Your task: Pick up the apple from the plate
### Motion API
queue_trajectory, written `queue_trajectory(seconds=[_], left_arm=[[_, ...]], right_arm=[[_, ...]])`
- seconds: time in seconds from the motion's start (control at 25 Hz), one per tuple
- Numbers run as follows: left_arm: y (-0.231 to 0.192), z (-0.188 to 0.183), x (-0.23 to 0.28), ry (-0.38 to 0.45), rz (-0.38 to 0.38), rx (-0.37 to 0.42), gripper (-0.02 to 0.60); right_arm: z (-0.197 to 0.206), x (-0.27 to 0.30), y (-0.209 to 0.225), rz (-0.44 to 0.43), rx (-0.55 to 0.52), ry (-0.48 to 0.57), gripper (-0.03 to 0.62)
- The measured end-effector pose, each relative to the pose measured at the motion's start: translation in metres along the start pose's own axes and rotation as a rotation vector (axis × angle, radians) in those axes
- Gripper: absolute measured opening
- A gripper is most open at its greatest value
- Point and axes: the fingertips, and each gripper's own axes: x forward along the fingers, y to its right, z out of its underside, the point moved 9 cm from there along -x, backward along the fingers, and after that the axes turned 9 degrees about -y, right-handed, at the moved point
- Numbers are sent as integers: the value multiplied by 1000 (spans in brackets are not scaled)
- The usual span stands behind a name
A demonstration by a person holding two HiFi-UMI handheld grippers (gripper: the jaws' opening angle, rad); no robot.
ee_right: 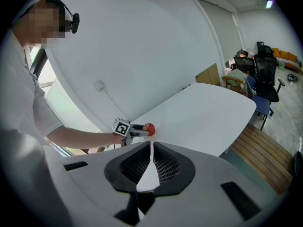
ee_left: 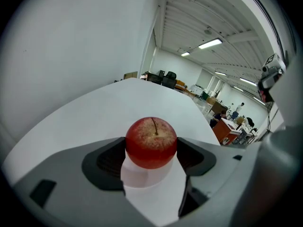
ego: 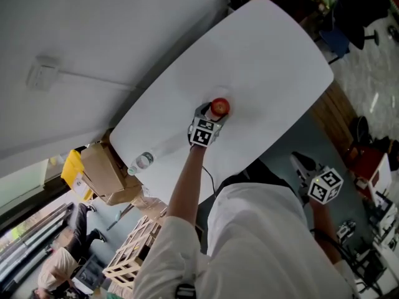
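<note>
A red apple [ee_left: 151, 142] stands on a white plate [ee_left: 142, 176] on the white table [ego: 268, 61]. My left gripper [ee_left: 151, 154] reaches around the apple, and its dark pads [ee_left: 110, 162] meet the apple's sides left and right. The apple still rests on the plate. The head view shows the apple [ego: 219, 108] at the tip of the left gripper [ego: 214, 115], near the table's near edge. My right gripper [ego: 301, 165] hangs off the table at the right, shut and holding nothing. From the right gripper [ee_right: 151, 148] view, the left gripper [ee_right: 137, 130] and the apple [ee_right: 149, 128] appear far off.
A clear bottle [ego: 142, 162] stands at the table's left end, beside a cardboard box [ego: 103, 170] and a wooden pallet [ego: 134, 248] on the floor. A white wall [ego: 81, 36] runs along the table's far side. Office chairs [ee_right: 265, 74] stand beyond the table.
</note>
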Motion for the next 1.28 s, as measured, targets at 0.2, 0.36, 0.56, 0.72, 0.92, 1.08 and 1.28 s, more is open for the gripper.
queue_trajectory(seconds=[0.2,0.36,0.56,0.72,0.92,1.08,1.28], left_arm=[[6,0,-22,47,14,-26,339],[15,0,-42,83,18,-35,339],[33,0,-70,127,19,-37,339],[50,2,-95,171,8,-54,339],[80,6,-129,219,-18,-75,339],[107,12,-154,261,-43,-130,339],[140,27,-180,315,-92,-195,337]], right_arm=[[0,-3,-7,4,-15,16,43],[4,-8,-11,7,-14,42,43],[13,-10,-14,4,-8,69,43],[13,-11,-16,-15,-22,83,43],[7,-12,-8,-58,-79,94,43],[2,-14,-5,-115,-141,88,43],[6,-16,-2,-185,-219,52,43]])
